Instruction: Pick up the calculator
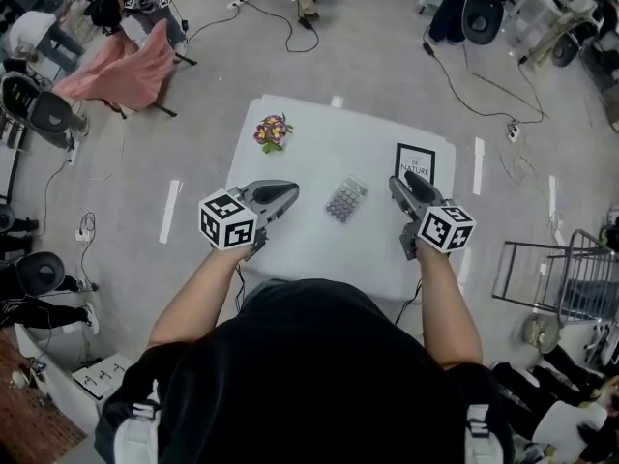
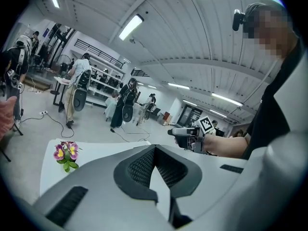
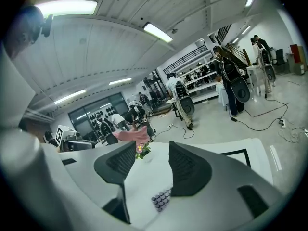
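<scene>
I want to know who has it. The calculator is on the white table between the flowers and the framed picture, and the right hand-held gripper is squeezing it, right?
Not squeezing. The calculator lies on the table between the flowers and framed picture, but the right gripper view shows the right hand-held gripper open, not touching it.

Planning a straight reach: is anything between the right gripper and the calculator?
Nothing visible does. Only bare table lies between the right gripper and the calculator; the flowers and the framed sign sit farther back, off that path.
</scene>
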